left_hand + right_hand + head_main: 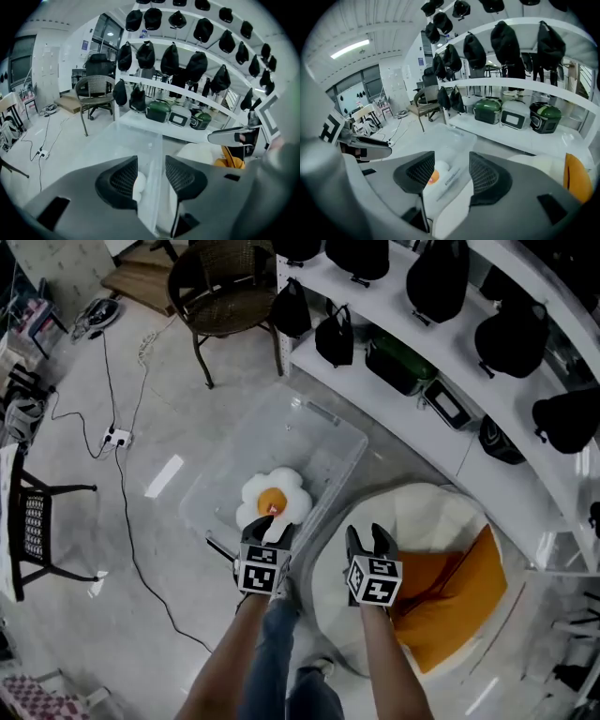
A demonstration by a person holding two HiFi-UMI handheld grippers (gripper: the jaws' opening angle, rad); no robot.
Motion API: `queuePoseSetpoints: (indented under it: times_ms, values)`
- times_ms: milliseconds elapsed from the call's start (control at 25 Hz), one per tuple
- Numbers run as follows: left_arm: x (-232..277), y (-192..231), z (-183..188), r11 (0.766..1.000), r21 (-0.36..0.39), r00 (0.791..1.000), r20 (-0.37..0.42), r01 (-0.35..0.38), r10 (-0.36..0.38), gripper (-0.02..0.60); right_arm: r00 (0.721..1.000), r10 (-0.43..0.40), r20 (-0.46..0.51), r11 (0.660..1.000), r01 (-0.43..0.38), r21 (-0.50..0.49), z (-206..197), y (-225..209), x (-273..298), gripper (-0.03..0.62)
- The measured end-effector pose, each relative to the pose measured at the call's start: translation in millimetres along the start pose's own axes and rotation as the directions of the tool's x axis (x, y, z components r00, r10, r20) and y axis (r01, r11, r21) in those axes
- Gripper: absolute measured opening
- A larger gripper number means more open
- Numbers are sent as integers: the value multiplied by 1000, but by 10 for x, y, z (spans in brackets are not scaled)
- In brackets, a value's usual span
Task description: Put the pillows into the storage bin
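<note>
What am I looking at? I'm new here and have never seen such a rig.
No robot here: a person holds a gripper in each hand, the left gripper and the right gripper. The head view comes from a camera on the person's head, looking down. The two gripper views come from cameras riding on each gripper, looking along its jaws. On the floor stands a clear storage bin with an egg-shaped pillow inside. Beside it, an orange pillow lies on a white cushion. Both grippers are open and hold nothing.

no text, brand or number legible, only patterned square markers on left gripper (269,529) and right gripper (369,538)
</note>
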State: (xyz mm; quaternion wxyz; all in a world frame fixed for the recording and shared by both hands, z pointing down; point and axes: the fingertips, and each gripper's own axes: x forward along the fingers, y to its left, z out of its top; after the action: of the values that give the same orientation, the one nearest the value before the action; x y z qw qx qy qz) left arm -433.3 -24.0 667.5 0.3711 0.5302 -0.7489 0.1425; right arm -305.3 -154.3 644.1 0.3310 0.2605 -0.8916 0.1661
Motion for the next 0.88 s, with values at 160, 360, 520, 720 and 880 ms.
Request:
queuePoseSetpoints:
  times_ms: [160, 360, 520, 720, 880]
  values:
    - [-151, -945, 68, 994, 75, 997, 13, 76, -77, 190, 997, -69, 38, 997, 67, 44, -140, -608, -759, 219]
    - [-286, -2263, 44, 961, 192, 979, 10, 197, -203, 190, 981, -185, 64, 976, 175, 132, -587, -1447, -1789, 219]
    - [-360, -3325, -135, 923, 269, 959, -9, 274, -282, 190, 960, -272, 73, 946, 252, 204, -1072, -2144, -2595, 219]
    - [-466, -4421, -413, 884, 320, 937, -48, 342, -345, 190, 932, -358, 62, 905, 329, 271, -1637, -2886, -3480, 219]
    - [-505, -5056, -521, 842, 369, 917, -87, 393, -390, 190, 903, -427, 36, 855, 391, 340, -2041, -3291, -4010, 219]
